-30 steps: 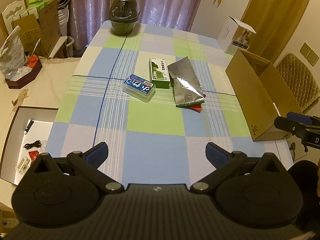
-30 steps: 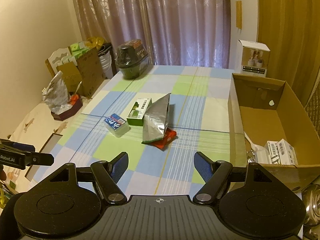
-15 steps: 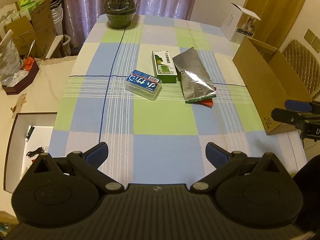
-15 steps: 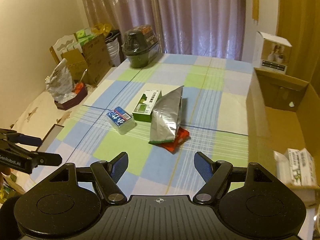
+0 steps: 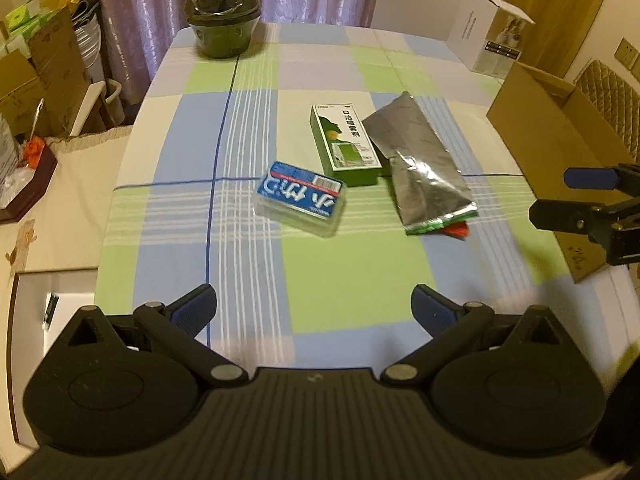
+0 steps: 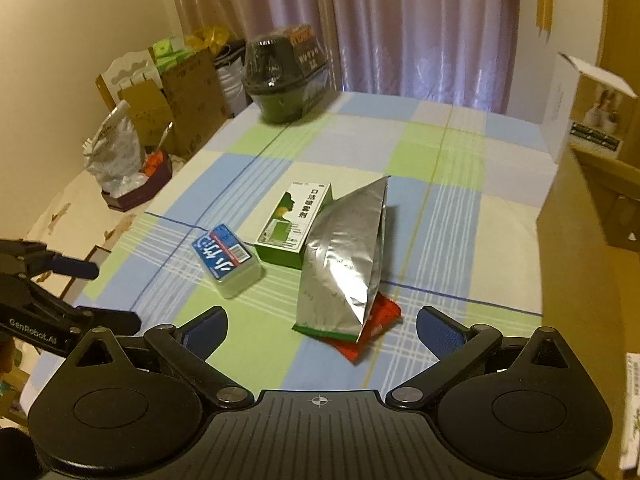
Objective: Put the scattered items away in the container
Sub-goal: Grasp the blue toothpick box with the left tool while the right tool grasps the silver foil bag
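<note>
Just ahead of the right gripper (image 6: 322, 322), whose empty jaws are opening wide, the silver pouch (image 6: 344, 256) lies on the table (image 6: 440, 168), long axis running away from it. Nearer than the left gripper (image 5: 314, 306), also open, it suits the right.

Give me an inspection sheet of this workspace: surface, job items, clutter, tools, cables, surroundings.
Surface: table under a checked cloth.
Job's things: blue-labelled clear case, green box and silver pouch lying over a red packet; cardboard box at the table's edge.
Clutter: dark wrapped pot, white carton.
Tools: left tool open, empty; right tool opening, nothing between its fingers.
Cables: nothing seen.
Surroundings: curtains, stacked boxes beside the table.
</note>
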